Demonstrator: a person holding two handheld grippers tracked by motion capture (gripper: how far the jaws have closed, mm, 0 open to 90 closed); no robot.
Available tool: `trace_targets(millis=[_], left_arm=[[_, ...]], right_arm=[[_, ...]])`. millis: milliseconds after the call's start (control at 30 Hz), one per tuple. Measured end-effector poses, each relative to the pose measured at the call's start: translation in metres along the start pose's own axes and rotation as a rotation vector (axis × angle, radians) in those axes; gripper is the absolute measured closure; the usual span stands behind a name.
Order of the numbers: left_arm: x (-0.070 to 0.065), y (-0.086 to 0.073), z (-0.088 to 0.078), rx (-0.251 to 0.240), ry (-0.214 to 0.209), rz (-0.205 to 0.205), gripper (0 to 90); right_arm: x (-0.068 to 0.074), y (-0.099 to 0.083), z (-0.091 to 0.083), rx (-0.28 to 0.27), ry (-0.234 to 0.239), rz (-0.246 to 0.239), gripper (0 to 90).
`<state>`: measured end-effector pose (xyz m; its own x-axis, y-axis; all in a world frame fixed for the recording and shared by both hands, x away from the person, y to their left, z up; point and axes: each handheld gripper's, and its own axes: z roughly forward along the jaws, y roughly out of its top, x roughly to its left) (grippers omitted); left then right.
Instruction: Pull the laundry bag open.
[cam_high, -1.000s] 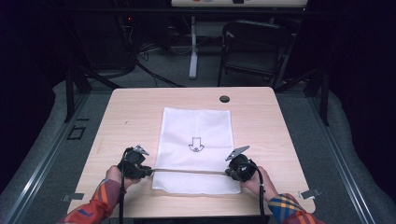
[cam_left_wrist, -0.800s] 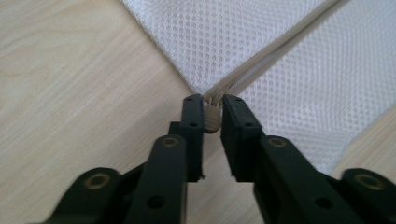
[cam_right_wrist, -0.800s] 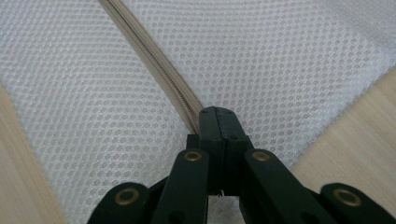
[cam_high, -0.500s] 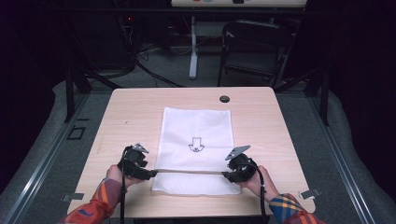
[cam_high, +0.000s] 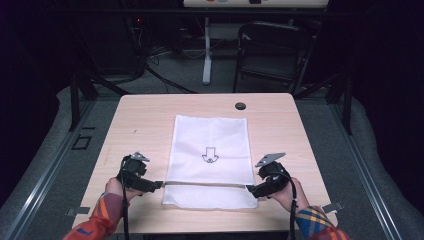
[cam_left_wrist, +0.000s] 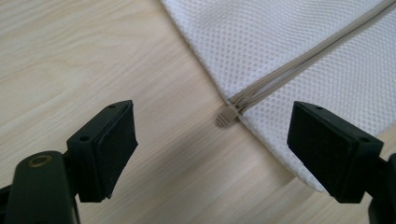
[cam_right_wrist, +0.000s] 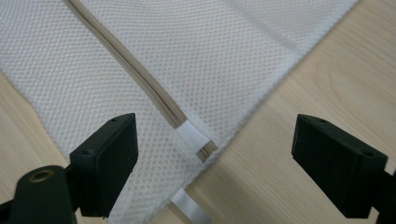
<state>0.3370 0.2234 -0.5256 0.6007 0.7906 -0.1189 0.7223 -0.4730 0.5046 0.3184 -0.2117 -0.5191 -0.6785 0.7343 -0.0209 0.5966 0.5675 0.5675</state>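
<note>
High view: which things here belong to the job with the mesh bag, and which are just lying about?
In the job:
- white mesh bag, flat on the table
- its beige zipper, pull tab at the left end
- left gripper and right gripper, both open, one at each zipper end

Lying about:
- round black cap near the table's far edge
- folding chair behind the table

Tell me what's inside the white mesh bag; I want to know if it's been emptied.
The mesh bag lies flat on the table, its zipper closed. No bulge shows, but the weave hides the interior, so thin contents can't be ruled out.
</note>
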Motion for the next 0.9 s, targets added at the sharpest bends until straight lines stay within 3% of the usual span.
trace_targets(millis=[267, 533, 733, 900], left_arm=[[0.007, -0.005, -0.003, 0.003, 0.036, -0.026, 9.5], [0.013, -0.006, -0.001, -0.005, 0.047, -0.031, 6.5], [0.017, -0.005, 0.001, -0.005, 0.047, -0.034, 5.7], [0.02, -0.006, 0.006, 0.0, 0.044, -0.05, 4.8]], right_arm=[[-0.021, -0.024, -0.016, -0.002, -0.051, 0.083, 5.4], [-0.041, -0.05, -0.024, 0.042, -0.131, 0.134, 0.0], [-0.058, -0.066, -0.026, 0.052, -0.151, 0.198, 0.0], [-0.064, -0.074, -0.023, 0.075, -0.161, 0.207, 0.0]])
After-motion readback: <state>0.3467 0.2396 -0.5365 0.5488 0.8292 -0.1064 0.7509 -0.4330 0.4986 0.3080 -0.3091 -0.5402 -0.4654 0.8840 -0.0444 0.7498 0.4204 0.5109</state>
